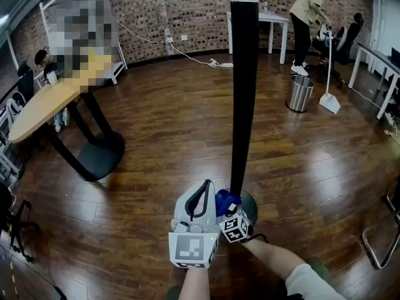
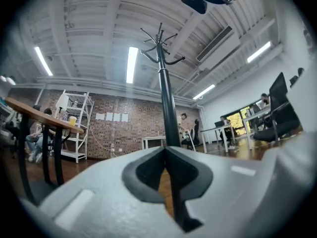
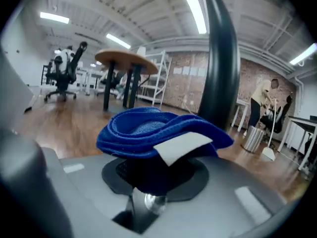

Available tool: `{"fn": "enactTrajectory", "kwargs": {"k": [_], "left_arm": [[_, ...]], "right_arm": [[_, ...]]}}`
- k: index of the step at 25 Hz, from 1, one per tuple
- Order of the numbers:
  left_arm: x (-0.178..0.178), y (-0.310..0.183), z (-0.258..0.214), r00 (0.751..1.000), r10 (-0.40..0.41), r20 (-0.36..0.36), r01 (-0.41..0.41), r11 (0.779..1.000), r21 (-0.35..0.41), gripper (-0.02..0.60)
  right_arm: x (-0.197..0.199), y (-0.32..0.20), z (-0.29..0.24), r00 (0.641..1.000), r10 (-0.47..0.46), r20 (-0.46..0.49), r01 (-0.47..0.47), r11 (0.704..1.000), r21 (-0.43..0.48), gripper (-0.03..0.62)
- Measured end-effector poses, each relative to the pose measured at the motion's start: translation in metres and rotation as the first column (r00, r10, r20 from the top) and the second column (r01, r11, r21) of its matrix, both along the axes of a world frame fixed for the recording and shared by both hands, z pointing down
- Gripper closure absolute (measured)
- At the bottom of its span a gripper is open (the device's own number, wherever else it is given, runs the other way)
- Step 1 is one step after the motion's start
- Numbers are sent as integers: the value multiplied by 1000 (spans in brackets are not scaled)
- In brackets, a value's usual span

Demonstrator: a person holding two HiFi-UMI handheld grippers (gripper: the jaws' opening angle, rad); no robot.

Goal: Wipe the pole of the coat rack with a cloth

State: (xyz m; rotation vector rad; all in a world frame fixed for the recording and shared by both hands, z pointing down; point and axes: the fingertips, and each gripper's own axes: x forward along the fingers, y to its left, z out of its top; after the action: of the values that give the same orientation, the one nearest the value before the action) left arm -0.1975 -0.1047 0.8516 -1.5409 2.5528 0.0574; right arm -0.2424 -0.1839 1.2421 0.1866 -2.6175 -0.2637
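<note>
Head view: the coat rack's black pole (image 1: 242, 92) rises from a round base (image 1: 251, 200) on the wood floor (image 1: 169, 136). The base sits close in front of the person and well apart from the floor's far edge at the brick wall.

Right gripper (image 1: 226, 210): clenched on the blue cloth (image 1: 226, 199). In the right gripper view the folded cloth (image 3: 148, 130) bulges out above the jaws, white label uppermost, with the pole (image 3: 220, 73) just behind it. The cloth is at the foot of the pole, beside the base. Whether it is pressed against the pole cannot be confirmed.

Left gripper (image 1: 206, 186): just beside the right one. In the left gripper view its jaws are closed tip to tip with nothing between them, and the pole (image 2: 166, 98) stands beyond, not gripped.

Task status, as a judgement:
- The cloth is in hand and positioned at the lowest section of the pole, so wiping appears to be under way there.
- The pole surface shows no visible difference between wiped and unwiped lengths, so the completed portion cannot be determined.
- The full height above the cloth, up to the hooks, should be treated as possibly outstanding.
</note>
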Motion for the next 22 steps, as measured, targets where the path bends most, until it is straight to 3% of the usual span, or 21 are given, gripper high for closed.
{"fn": "enactTrajectory", "kwargs": {"k": [3, 5, 6, 7, 9, 10, 12, 13, 14, 16, 22], "left_arm": [[-6, 3, 8, 1000, -14, 10, 14, 1000, 8, 580], [-13, 6, 17, 1000, -25, 6, 25, 1000, 0, 580], [-17, 7, 21, 999, -33, 4, 33, 999, -7, 580], [-20, 6, 24, 999, -44, 5, 44, 999, -17, 580], [-23, 2, 24, 998, -62, 18, 63, 997, -41, 580], [-23, 0, 23, 997, -67, 34, 69, 996, -53, 580], [-22, -3, 23, 996, -68, 64, 73, 995, -67, 580], [-22, -2, 24, 995, -71, 64, 75, 995, -71, 580], [-22, -1, 27, 995, -78, 55, 82, 994, -77, 580], [-23, -4, 26, 995, -94, 37, 98, 990, -101, 580], [-5, -33, -48, 1000, -16, 26, 19, 992, -128, 580]], "right_arm": [[32, -5, 124, 973, 94, -211, -119, 987, -108, 485], [43, -2, 142, 968, 129, -215, -174, 964, -202, 487], [39, 2, 127, 978, 122, -168, -162, 956, -245, 488], [29, 5, 93, 991, 103, -90, -124, 955, -271, 488], [12, 11, -32, 989, 48, 141, -12, 970, -243, 488], [12, 12, -116, 960, 21, 280, 36, 980, -197, 488], [37, 11, -281, 845, -22, 534, 80, 993, -87, 488], [54, 9, -342, 789, -37, 614, 83, 996, -46, 488], [69, 6, -385, 753, -44, 657, 75, 997, -19, 488], [83, 1, -429, 736, -37, 676, 58, 998, -8, 488], [78, -4, -480, 793, -47, 607, 91, 995, -41, 487]]}}
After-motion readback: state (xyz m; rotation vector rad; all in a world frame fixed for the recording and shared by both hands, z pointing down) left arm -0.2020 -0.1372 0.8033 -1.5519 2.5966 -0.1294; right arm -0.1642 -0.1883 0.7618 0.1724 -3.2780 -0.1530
